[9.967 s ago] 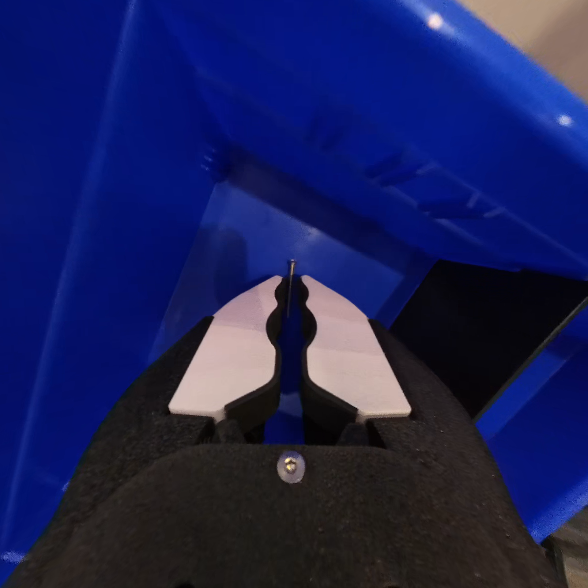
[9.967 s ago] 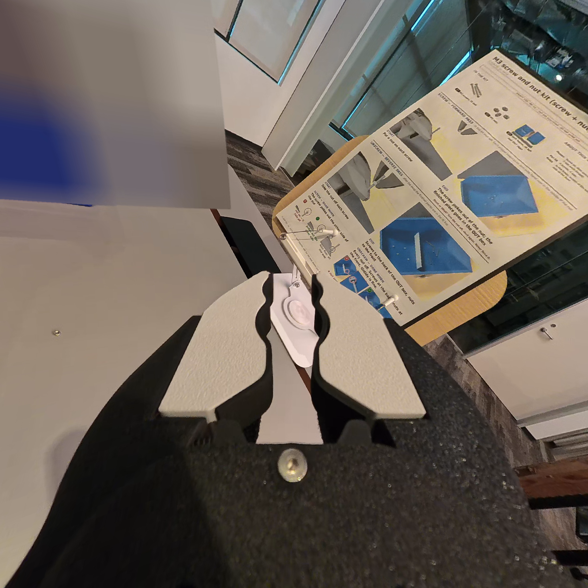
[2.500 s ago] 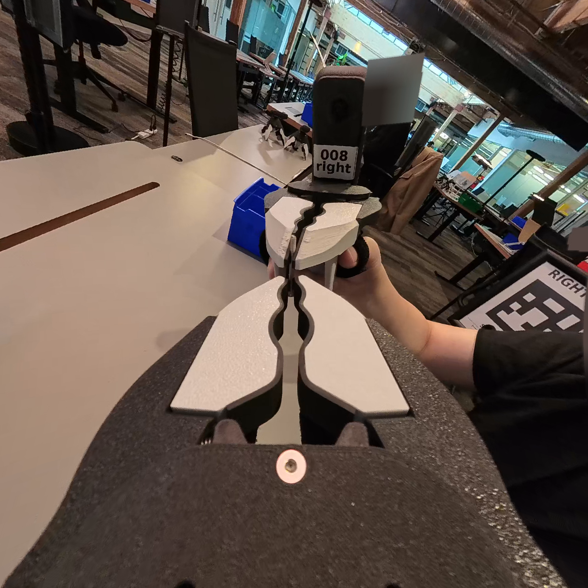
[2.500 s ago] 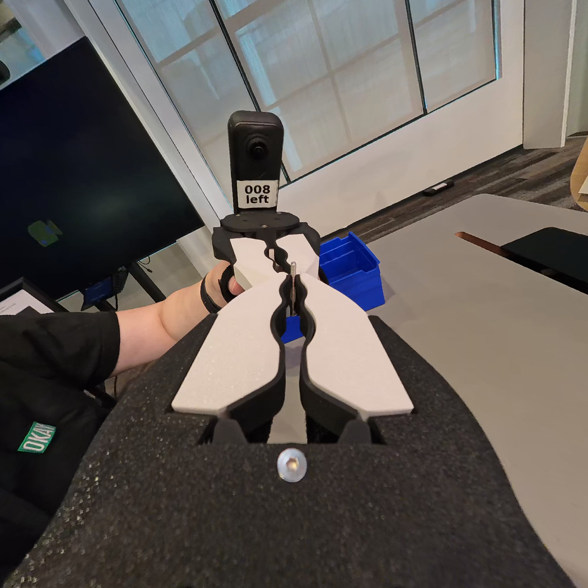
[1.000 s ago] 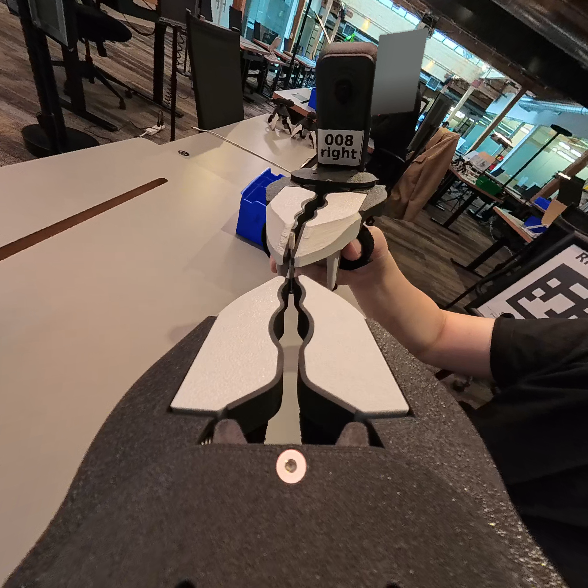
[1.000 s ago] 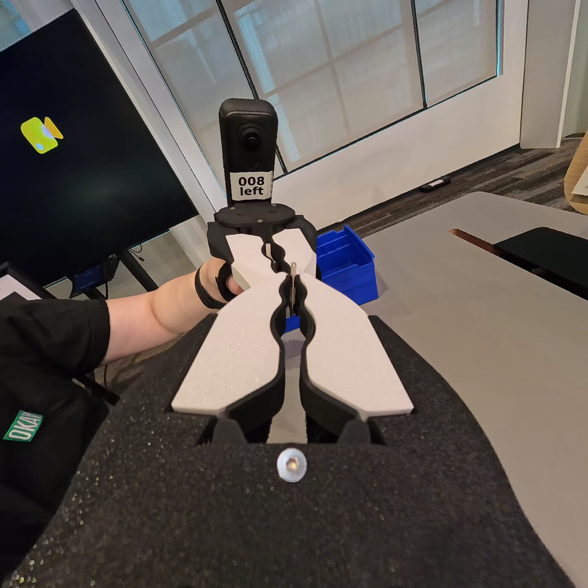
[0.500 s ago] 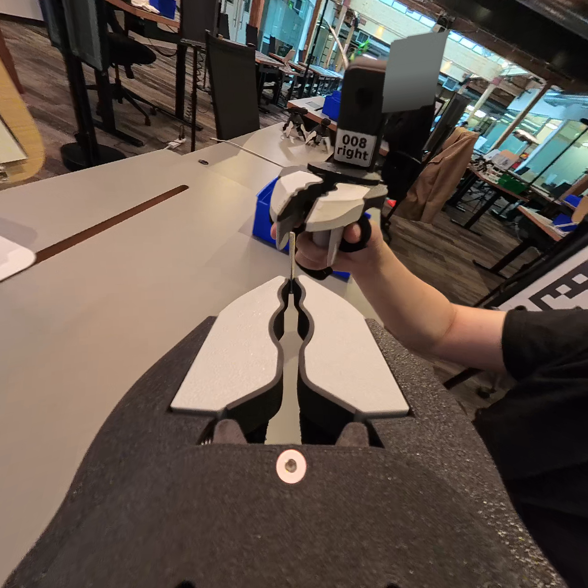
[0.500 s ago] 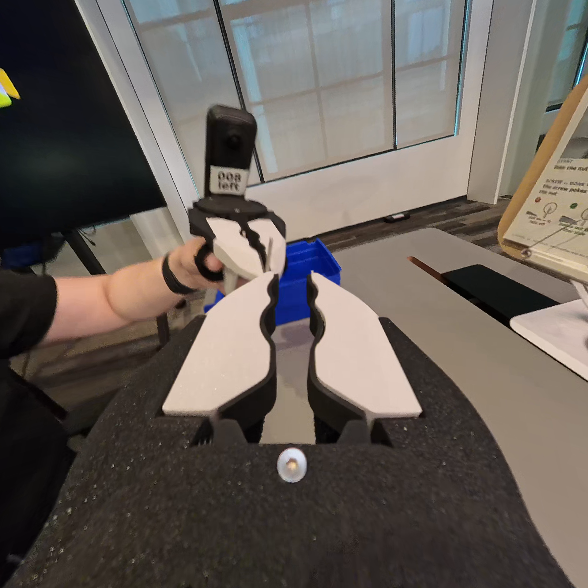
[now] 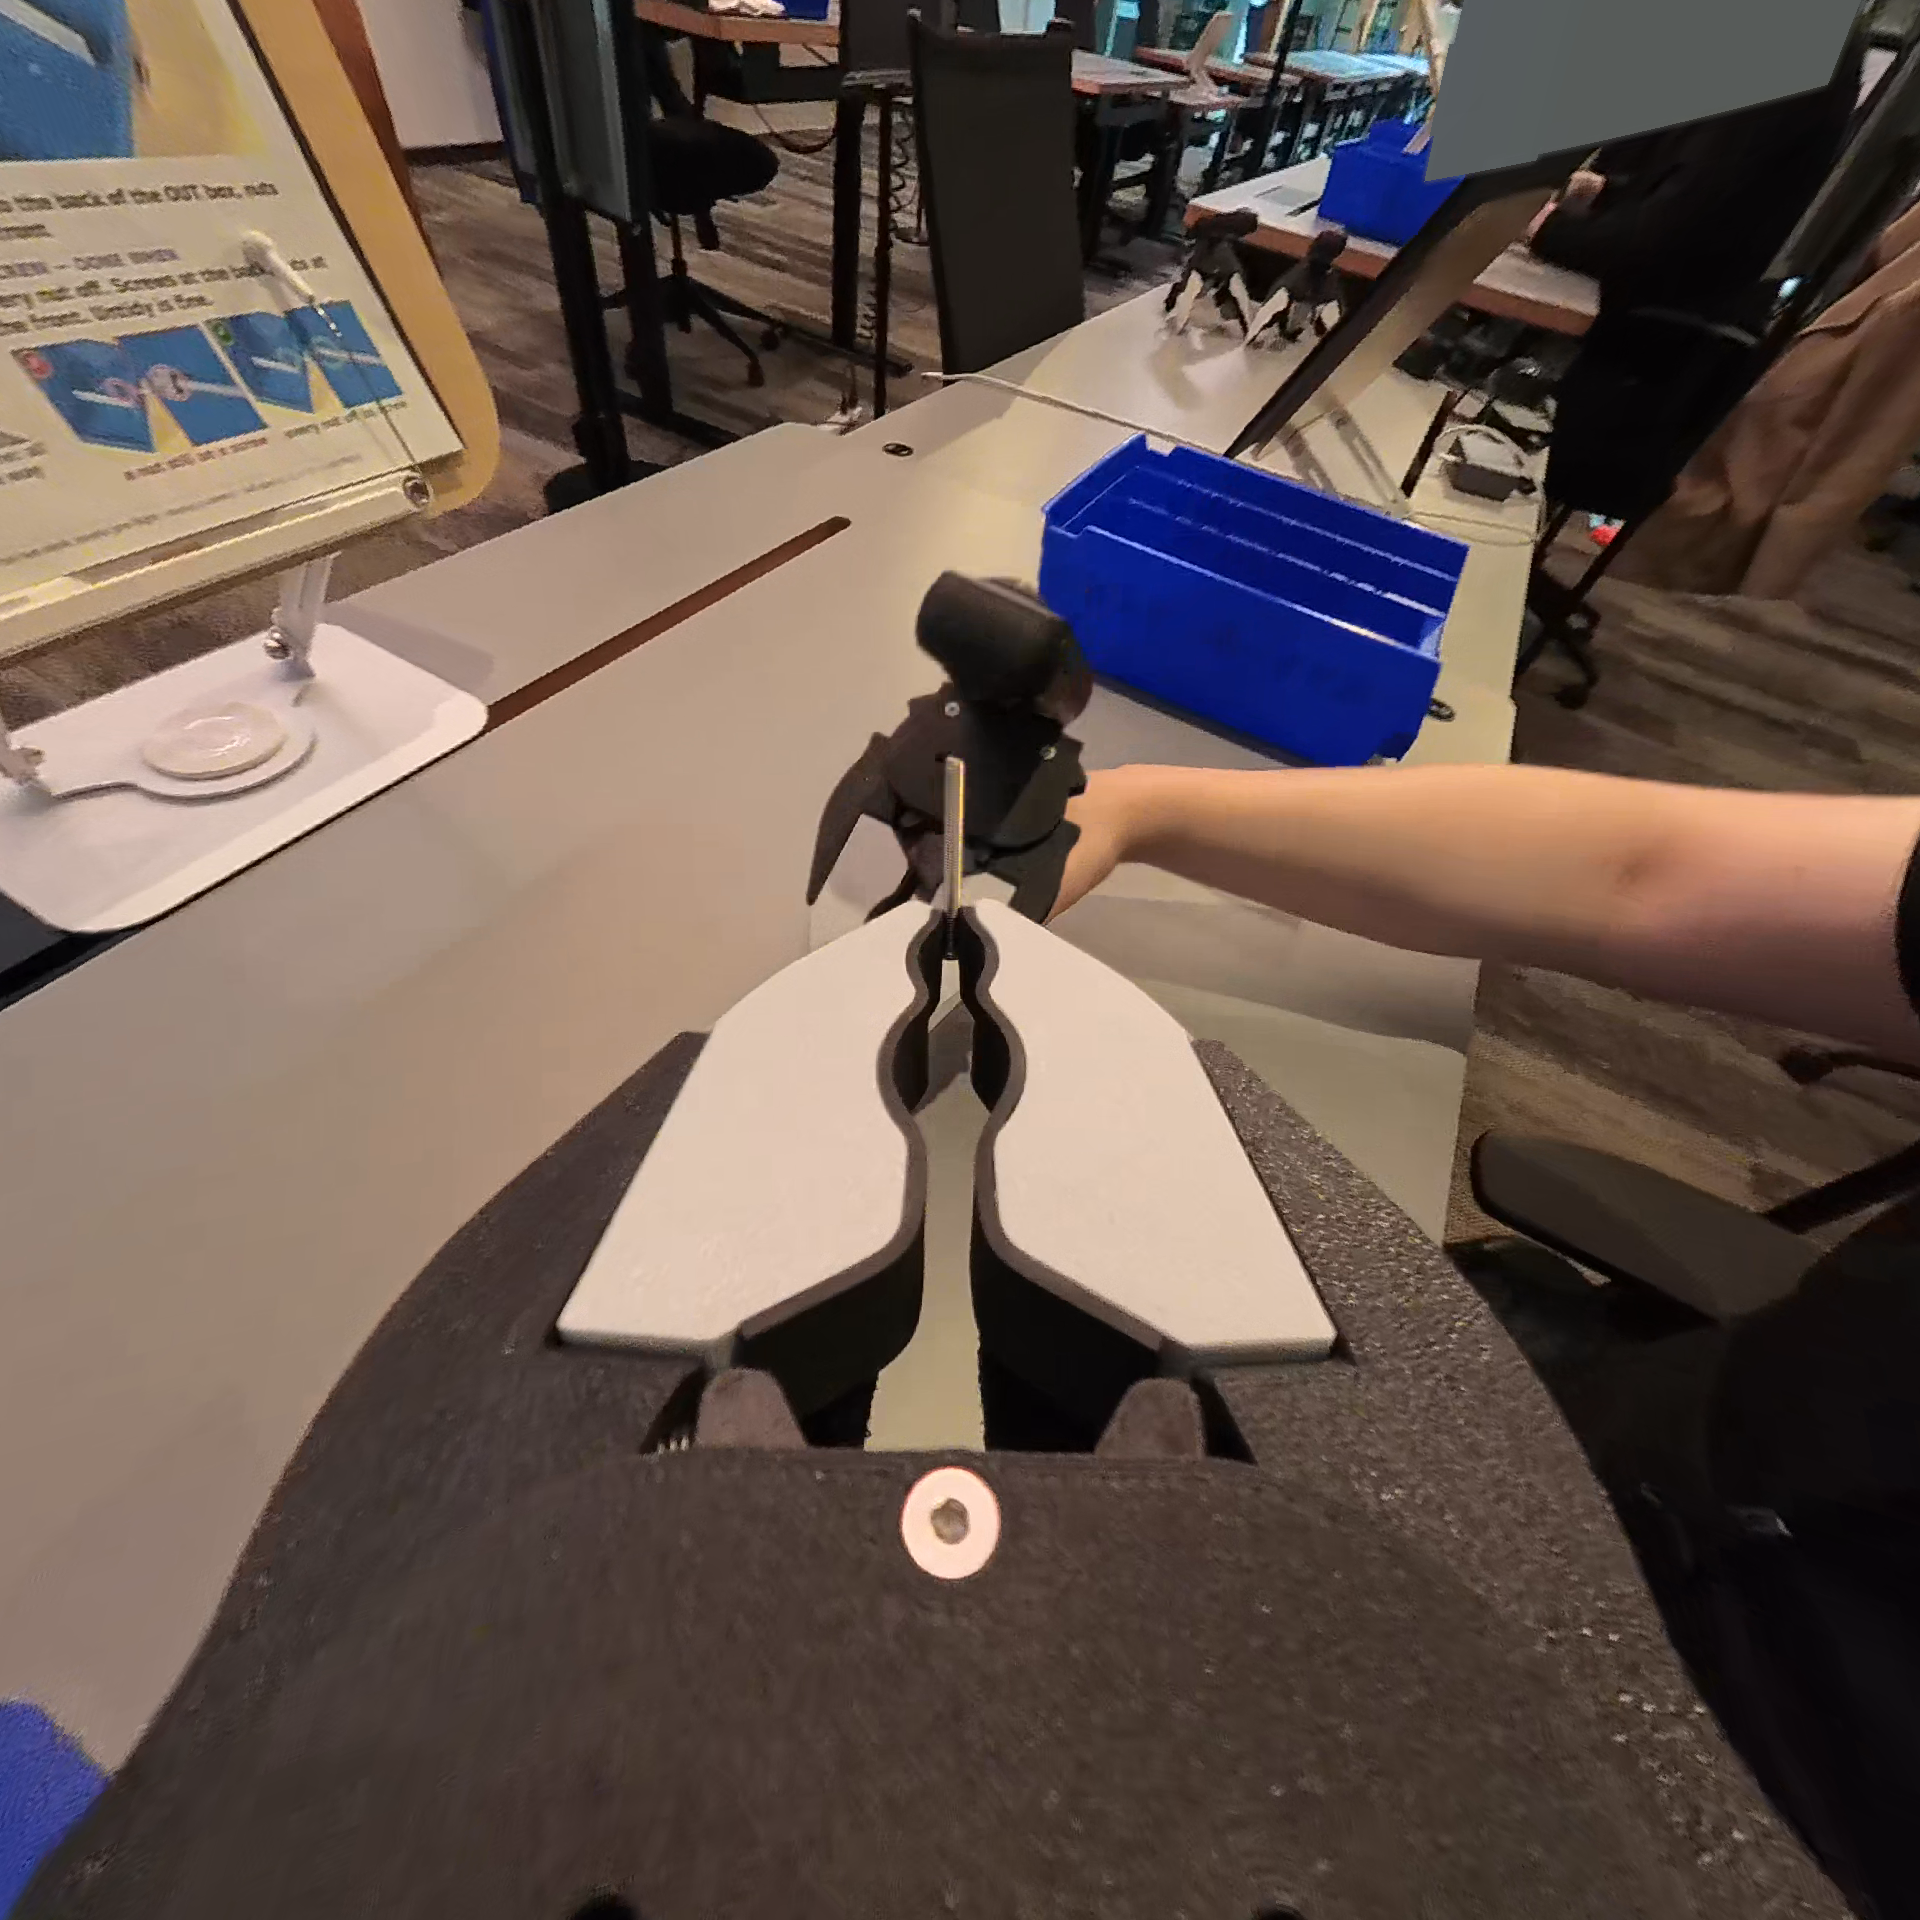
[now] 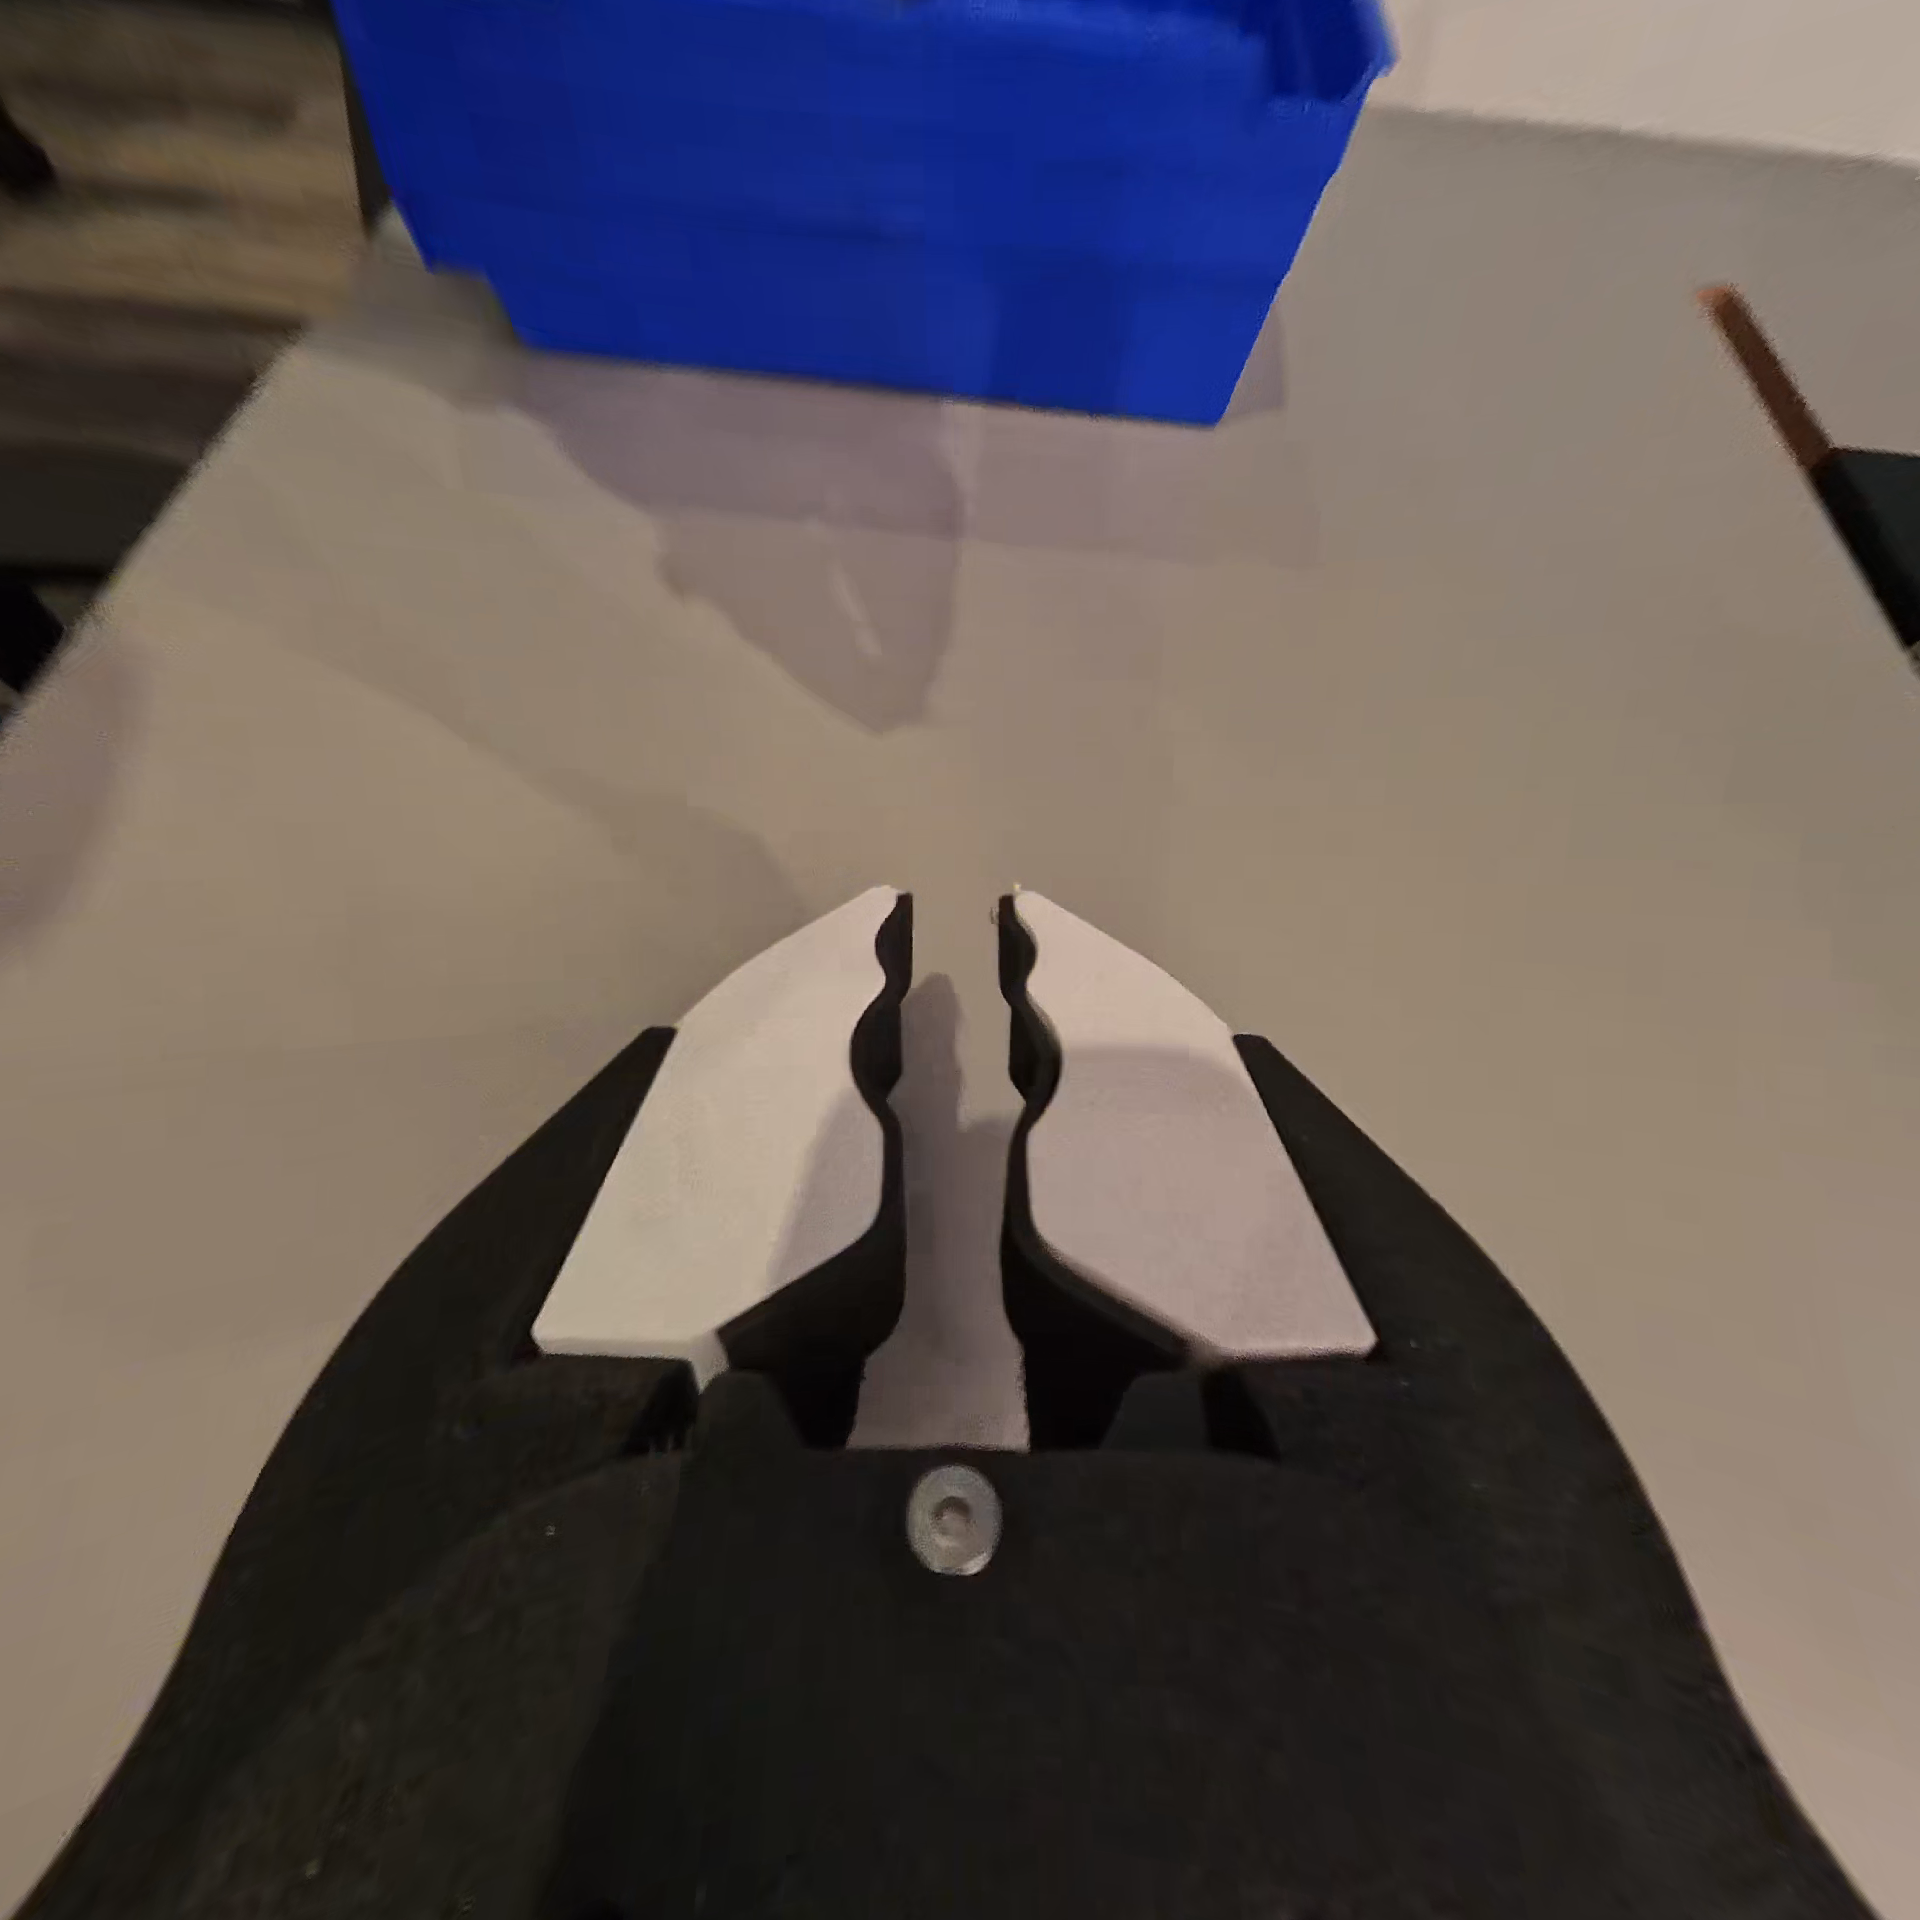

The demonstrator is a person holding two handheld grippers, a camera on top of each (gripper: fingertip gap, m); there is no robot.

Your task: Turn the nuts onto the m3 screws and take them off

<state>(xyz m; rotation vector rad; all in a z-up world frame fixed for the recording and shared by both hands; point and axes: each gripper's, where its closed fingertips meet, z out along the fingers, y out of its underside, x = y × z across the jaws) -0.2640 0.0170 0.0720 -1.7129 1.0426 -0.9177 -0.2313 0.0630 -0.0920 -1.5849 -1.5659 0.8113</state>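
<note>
Grey counter (image 9: 312,1039) carries a blue bin (image 9: 1247,623) at its far edge, with your right gripper (image 10: 954,914) pointed down near the bin, jaws apart and holding nothing. Your left gripper (image 9: 951,920) has jaws closed on an upright m3 screw (image 9: 952,831); no nut visible.

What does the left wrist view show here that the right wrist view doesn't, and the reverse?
Only the left wrist view shows the screw pinched in the left gripper, the instruction board on its stand, and the person's arm. Only the right wrist view shows the right gripper's fingers apart over bare table. Both show the blue bin.
</note>
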